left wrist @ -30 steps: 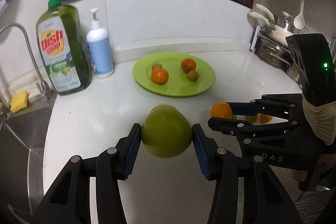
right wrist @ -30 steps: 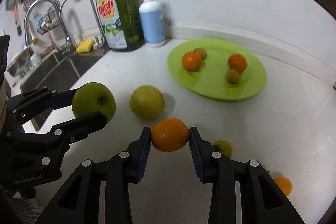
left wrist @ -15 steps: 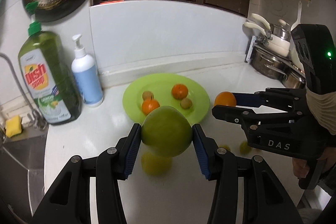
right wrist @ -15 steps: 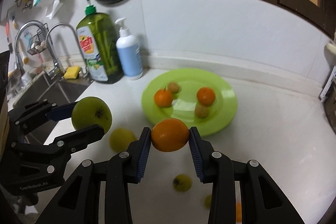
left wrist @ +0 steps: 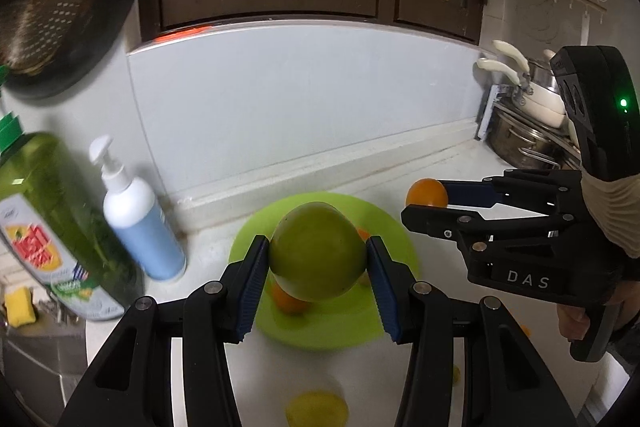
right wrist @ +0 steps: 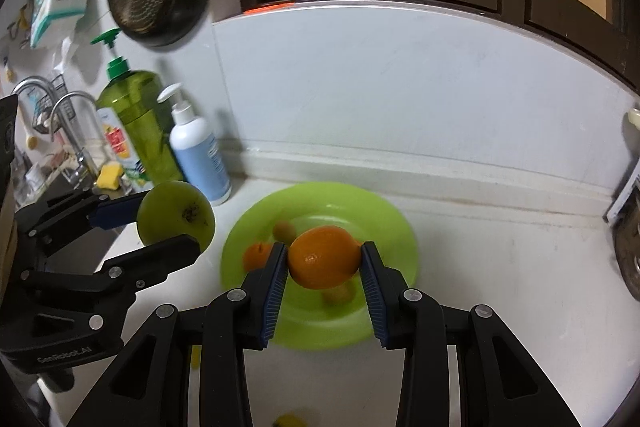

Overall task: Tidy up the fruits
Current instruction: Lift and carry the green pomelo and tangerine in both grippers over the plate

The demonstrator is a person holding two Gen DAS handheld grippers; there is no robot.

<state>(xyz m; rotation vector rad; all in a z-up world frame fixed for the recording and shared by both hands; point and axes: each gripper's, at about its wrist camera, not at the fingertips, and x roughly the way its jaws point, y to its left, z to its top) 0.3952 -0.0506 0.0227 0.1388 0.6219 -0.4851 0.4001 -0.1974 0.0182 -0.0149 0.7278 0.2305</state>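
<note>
Left wrist view: the left gripper [left wrist: 317, 261] has its blue-padded fingers [left wrist: 252, 281] pressed against both sides of a large green apple [left wrist: 318, 251], held clear of the white surface [left wrist: 280, 379] and in front of the lime-green plate [left wrist: 396, 239]. Small fruits on the plate peek out around the apple: an orange one [left wrist: 288, 301] at its 7 o'clock, the rest mostly hidden. At 3 o'clock from the apple, the right gripper [left wrist: 424, 205] comes in from the frame's right edge with an orange [left wrist: 426, 191] pinched at its tips; a hand [left wrist: 576, 319] grips its handle. A blurred yellow fruit [left wrist: 318, 409] lies on the surface at 6 o'clock, between the left gripper's arms. At 9 o'clock stand a white-and-blue pump bottle [left wrist: 138, 223] and, farther left, a green dish-soap bottle [left wrist: 52, 227].

From the right wrist view, the right gripper [right wrist: 324, 263] has closed its fingers [right wrist: 276, 279] narrowly on the orange [right wrist: 324, 257], which hangs over the plate [right wrist: 384, 215]. Beneath and behind it sit blurred small fruits: an orange one [right wrist: 256, 255] at 9 o'clock, a brownish one [right wrist: 285, 229] at 10 o'clock, another [right wrist: 339, 294] at 6 o'clock. The left gripper [right wrist: 176, 223] with the apple [right wrist: 176, 217] sits at 9 o'clock, just off the plate's left rim.
</note>
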